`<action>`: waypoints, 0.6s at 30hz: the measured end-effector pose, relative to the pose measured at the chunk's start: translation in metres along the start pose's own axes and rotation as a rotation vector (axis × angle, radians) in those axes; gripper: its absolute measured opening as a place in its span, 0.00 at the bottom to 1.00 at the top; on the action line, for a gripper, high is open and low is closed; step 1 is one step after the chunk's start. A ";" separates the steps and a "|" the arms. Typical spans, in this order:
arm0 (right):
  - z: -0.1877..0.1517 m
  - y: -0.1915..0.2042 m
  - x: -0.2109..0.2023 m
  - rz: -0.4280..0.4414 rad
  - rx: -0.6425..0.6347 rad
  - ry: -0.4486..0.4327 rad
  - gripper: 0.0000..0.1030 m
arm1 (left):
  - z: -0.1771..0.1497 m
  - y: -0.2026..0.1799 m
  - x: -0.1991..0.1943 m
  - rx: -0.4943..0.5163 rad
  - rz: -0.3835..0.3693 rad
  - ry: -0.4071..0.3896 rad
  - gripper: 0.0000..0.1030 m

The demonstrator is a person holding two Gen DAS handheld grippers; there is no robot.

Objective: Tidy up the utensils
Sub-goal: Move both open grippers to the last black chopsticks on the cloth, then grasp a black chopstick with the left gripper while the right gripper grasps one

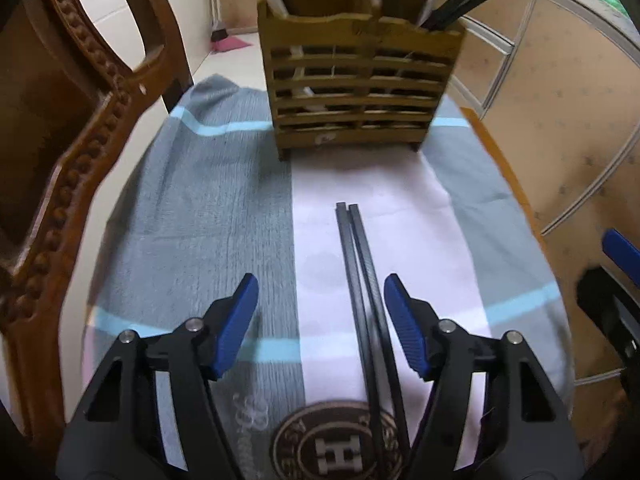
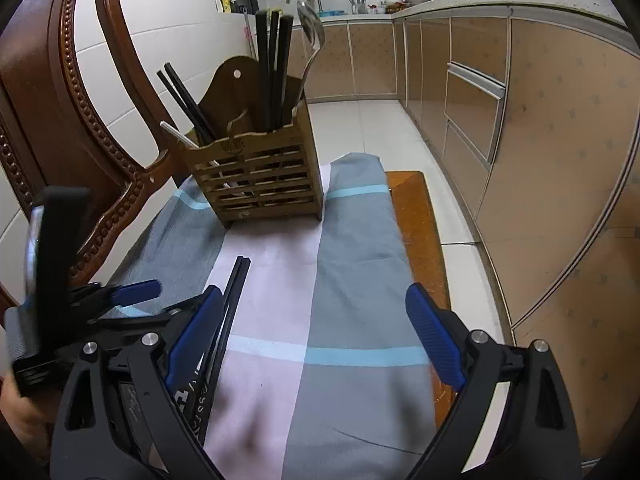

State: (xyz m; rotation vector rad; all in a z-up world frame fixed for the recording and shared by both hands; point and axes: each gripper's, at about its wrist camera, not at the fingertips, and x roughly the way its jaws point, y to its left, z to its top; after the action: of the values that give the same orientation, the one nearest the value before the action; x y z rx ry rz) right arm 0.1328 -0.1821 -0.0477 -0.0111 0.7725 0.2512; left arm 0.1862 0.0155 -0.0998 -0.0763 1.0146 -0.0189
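Note:
Two black chopsticks lie side by side on the striped cloth, pointing toward a slatted wooden utensil holder. My left gripper hangs low over them with its jaws apart. The pair runs between the blue pads, closer to the right one, and neither pad touches it. In the right wrist view the holder contains several black chopsticks and a metal ladle. My right gripper is open and holds nothing. The loose chopsticks lie beside its left finger.
A carved wooden chair stands close on the left behind the holder. The cloth covers a narrow wooden table whose bare edge shows on the right. Past it are tiled floor and kitchen cabinets.

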 end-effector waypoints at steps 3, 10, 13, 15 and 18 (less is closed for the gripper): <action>0.001 -0.001 0.005 0.005 0.001 0.008 0.88 | 0.004 0.001 0.014 0.005 0.015 0.030 0.61; 0.001 -0.005 0.022 0.006 0.014 0.031 0.88 | 0.015 0.006 0.041 -0.004 0.045 0.050 0.60; 0.003 0.001 0.030 0.002 0.002 0.046 0.88 | 0.027 0.014 0.047 -0.031 0.045 0.044 0.47; 0.004 0.008 0.036 -0.005 -0.027 0.053 0.88 | 0.037 0.022 0.052 -0.055 0.037 0.038 0.31; 0.007 0.018 0.050 -0.019 -0.065 0.077 0.88 | 0.050 0.036 0.058 -0.081 -0.007 0.056 0.09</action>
State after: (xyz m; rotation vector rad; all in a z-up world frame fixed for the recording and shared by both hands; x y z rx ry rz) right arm 0.1680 -0.1528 -0.0759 -0.0900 0.8400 0.2587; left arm 0.2586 0.0511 -0.1248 -0.1542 1.0715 0.0133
